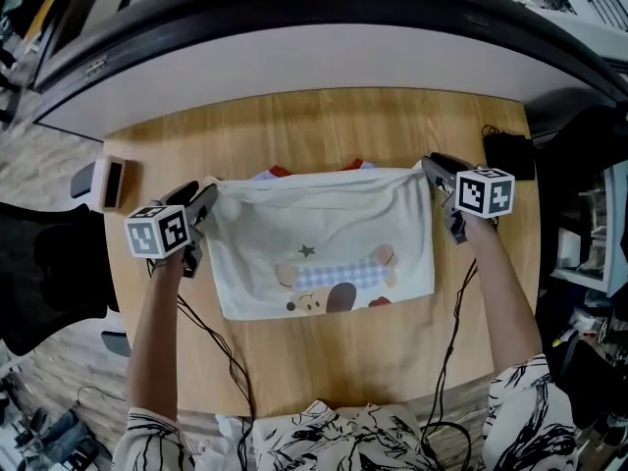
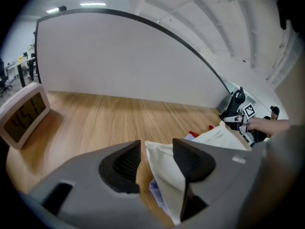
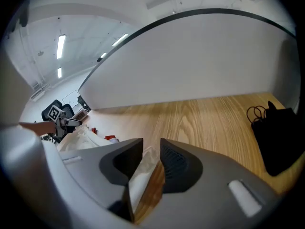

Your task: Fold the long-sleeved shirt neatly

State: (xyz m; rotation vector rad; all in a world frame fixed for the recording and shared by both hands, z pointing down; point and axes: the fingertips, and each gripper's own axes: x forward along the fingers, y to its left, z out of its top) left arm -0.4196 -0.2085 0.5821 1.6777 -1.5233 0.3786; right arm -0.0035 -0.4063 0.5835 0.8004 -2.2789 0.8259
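On wooden table [image 1: 324, 361], folded white long-sleeved shirt [image 1: 324, 248] lay at centre, cartoon print up. Left gripper [image 1: 206, 204] at shirt's 10 o'clock corner, jaws parted, cloth loose between. Right gripper [image 1: 433, 171] at 2 o'clock corner, jaws likewise released around cloth edge. Digital timer [image 1: 108, 183] sat at 9 o'clock.

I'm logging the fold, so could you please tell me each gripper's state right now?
Left gripper: open, shirt corner lying loose between its fingers.
Right gripper: open, shirt edge between its fingers, not pinched.
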